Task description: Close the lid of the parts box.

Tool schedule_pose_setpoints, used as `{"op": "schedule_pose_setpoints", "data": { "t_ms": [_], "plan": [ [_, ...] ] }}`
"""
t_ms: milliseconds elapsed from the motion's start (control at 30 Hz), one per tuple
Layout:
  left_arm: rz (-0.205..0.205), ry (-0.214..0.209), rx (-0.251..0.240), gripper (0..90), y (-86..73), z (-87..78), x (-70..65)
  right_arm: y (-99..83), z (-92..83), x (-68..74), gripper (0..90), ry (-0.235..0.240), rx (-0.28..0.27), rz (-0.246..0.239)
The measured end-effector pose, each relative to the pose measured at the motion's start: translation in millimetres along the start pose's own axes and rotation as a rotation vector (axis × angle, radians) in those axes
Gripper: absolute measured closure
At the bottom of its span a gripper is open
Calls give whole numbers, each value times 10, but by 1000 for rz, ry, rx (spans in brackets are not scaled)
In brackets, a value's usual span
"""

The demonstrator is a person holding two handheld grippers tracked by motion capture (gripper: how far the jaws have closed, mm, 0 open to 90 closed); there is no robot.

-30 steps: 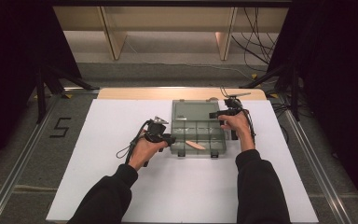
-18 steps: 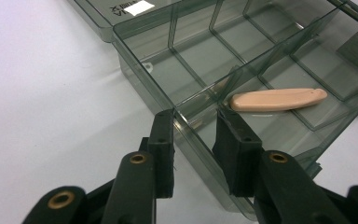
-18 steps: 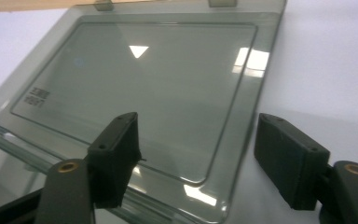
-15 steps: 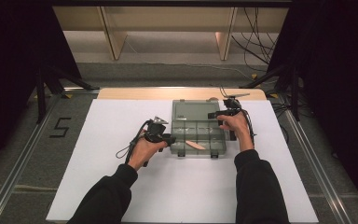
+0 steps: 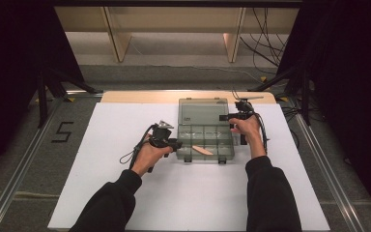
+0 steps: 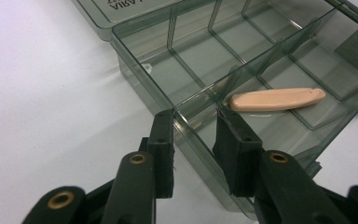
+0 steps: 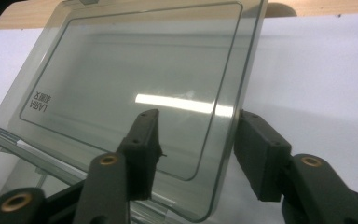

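Note:
A clear grey compartment box (image 5: 212, 133) (image 6: 140, 79) stands open on the white table, its lid (image 5: 203, 111) (image 7: 121, 84) tilted back. A peach oblong piece (image 5: 203, 151) (image 6: 275, 99) lies in a front compartment. My left gripper (image 5: 176, 143) (image 6: 193, 121) grips the box's left wall, one jaw outside and one inside. My right gripper (image 5: 229, 117) (image 7: 196, 126) straddles the lid's right edge. Its jaws have just been closing, with the lid between them and a gap still showing beside the pads.
The white table top (image 5: 125, 130) stretches wide on both sides of the box and toward the front. A wooden strip (image 5: 140, 96) runs along its back edge. Cables (image 5: 265, 43) lie on the floor behind, and a "5" mark (image 5: 63, 131) is on the left.

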State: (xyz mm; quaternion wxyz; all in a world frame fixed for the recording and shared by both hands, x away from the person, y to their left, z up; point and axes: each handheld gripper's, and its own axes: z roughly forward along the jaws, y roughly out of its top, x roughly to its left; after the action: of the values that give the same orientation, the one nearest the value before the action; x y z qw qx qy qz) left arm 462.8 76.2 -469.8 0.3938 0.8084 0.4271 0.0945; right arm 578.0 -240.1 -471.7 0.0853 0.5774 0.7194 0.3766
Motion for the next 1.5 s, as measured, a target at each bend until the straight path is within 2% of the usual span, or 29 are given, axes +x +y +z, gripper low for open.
{"op": "schedule_pose_setpoints", "data": {
  "t_ms": [67, 167, 200, 233, 300, 333, 400, 433, 533, 600, 667, 733, 833, 900, 1100, 1167, 1267, 1300, 1500],
  "plan": [
    [10, 2, 1, 678, 3, -3, 4, -3, -21, -15, 548, 27, -16, -11],
    [12, 2, 0, 678, 2, -3, 4, -14, -53, -4, 589, 1, -36, -12],
    [13, -1, 2, 678, 2, -3, 4, -16, -79, -8, 613, 31, -40, 3],
    [14, 1, 1, 678, 2, -3, 3, -22, -90, -14, 636, 38, -61, 5],
    [13, -3, 2, 678, 2, -2, 7, -26, -147, -13, 678, 51, -55, 40],
    [10, -2, 1, 678, 3, -1, 5, -36, -137, -29, 690, 50, -91, 22],
    [15, -2, 2, 678, 4, -1, 4, -36, -165, -62, 716, 65, -108, -10],
    [15, -1, 2, 678, 4, -1, 4, -40, -183, -59, 726, 67, -98, 5],
    [18, -1, 2, 678, 3, -2, 4, -52, -203, -59, 744, 73, -117, 5],
    [9, 1, 1, 678, 1, -3, -1, -56, -215, -66, 757, 72, -124, -7],
    [18, -3, 2, 678, 4, -3, 8, -59, -219, -79, 769, 76, -142, -22],
    [14, -4, 0, 677, 3, -1, 8, -63, -236, -72, 779, 79, -142, -17],
    [14, -5, -1, 674, 2, 2, 17, -76, -253, -89, 834, 67, -163, -45],
    [13, -3, 0, 673, 2, 2, 15, -85, -284, -90, 844, 79, -168, -59],
    [13, -16, 1, 672, 0, -3, 25, -132, -319, -44, 846, 52, -200, -123],
    [15, -13, 0, 671, 3, -3, 20, -163, -329, -36, 846, 38, -215, -169],
    [16, -12, -1, 671, 3, -2, 20, -207, -350, -22, 847, 28, -243, -202],
    [15, -12, -1, 671, 3, -2, 21, -221, -347, -6, 847, 24, -258, -193],
    [21, -14, -1, 668, 3, -2, 24, -270, -354, 10, 846, 0, -294, -248]
  ]
}}
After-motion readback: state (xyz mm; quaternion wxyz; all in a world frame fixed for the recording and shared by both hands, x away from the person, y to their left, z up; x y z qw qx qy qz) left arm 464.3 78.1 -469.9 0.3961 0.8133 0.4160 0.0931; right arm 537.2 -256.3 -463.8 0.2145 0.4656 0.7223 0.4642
